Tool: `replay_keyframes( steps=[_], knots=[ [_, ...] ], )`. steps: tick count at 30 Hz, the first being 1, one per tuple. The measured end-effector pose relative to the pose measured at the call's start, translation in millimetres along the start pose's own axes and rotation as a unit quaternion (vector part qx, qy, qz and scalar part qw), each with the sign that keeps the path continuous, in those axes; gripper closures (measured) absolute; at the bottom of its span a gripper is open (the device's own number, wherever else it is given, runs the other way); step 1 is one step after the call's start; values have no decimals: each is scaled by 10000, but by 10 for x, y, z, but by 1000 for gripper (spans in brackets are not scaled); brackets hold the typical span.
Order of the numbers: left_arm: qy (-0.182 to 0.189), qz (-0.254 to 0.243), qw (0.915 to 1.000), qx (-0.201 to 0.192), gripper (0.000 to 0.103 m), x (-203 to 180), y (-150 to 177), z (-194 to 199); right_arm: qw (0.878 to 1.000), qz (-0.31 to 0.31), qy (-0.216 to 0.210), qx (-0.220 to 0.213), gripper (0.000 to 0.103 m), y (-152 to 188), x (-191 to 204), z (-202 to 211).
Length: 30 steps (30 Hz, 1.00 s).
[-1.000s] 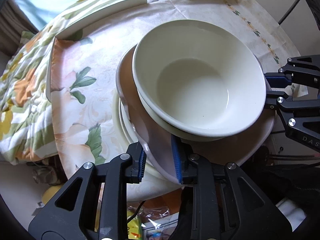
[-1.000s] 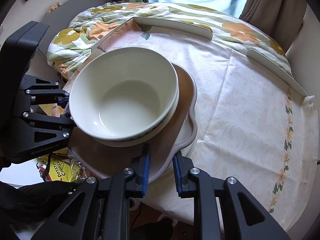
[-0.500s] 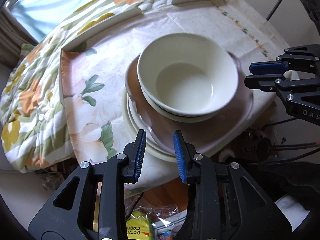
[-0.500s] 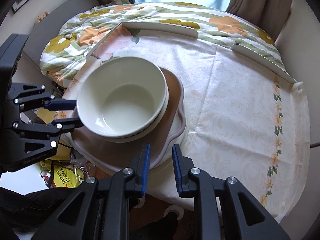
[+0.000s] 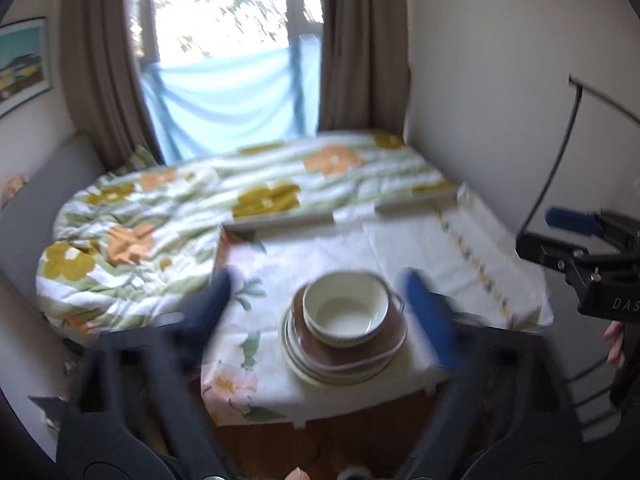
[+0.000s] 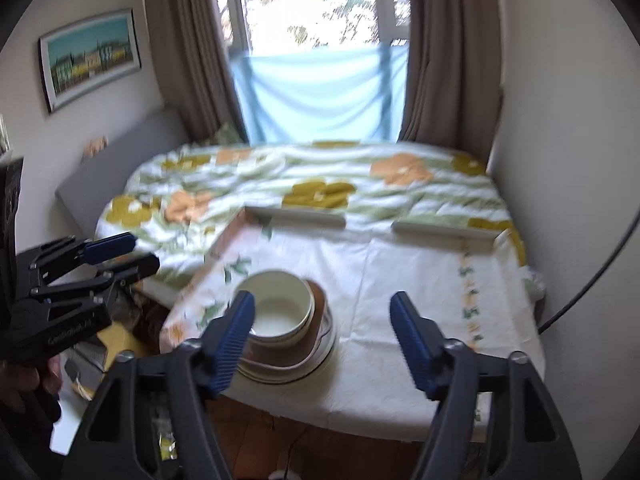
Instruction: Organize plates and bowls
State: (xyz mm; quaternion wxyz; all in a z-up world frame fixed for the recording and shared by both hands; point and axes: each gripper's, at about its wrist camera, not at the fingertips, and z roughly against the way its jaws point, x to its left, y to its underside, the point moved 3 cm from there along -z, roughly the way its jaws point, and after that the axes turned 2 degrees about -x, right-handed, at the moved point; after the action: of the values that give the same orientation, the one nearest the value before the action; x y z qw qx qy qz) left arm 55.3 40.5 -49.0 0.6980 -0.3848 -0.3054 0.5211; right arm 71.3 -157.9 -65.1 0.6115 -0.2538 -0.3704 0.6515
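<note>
Both grippers, left gripper (image 5: 320, 312) and right gripper (image 6: 322, 336), have let go and lifted away from the stacked plates (image 5: 332, 364), jaws opening, nothing between them.

Daylight from blown-out window (image 5: 236, 20); room dim, soft shadows. Heavy motion blur, left view worst. Fisheye edges bent, dark corners.

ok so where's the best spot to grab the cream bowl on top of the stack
Probably the bowl by its thin raised rim on the near, table-edge side, coming from above with one finger inside. It sits upright atop the brown plate, its rim clear all round.
</note>
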Motion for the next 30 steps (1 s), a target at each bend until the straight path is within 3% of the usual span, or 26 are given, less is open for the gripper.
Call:
replay_keyframes(
  steps=[2, 5, 9, 16, 30],
  knots=[
    [-35, 130, 9989, -442, 0, -58, -41, 299, 9995, -93, 203, -234, 24, -18, -69, 242],
    [-184, 318, 9977, -561, 0, -120, -74, 561, 9975, -164, 384, -571, 13, 11, -97, 563],
    [-359, 462, 9948, -833, 0, -216, -52, 888, 9939, -17, 775, -780, 13, 63, -94, 778],
    [-709, 276, 9935, -845, 0, -368, 37, 1069, 9929, -160, 728, -922, 13, 213, -147, 997],
    [-774, 144, 9936, -804, 0, -531, 111, 1102, 9914, -151, 801, -1026, 13, 261, -162, 1095]
  ],
)
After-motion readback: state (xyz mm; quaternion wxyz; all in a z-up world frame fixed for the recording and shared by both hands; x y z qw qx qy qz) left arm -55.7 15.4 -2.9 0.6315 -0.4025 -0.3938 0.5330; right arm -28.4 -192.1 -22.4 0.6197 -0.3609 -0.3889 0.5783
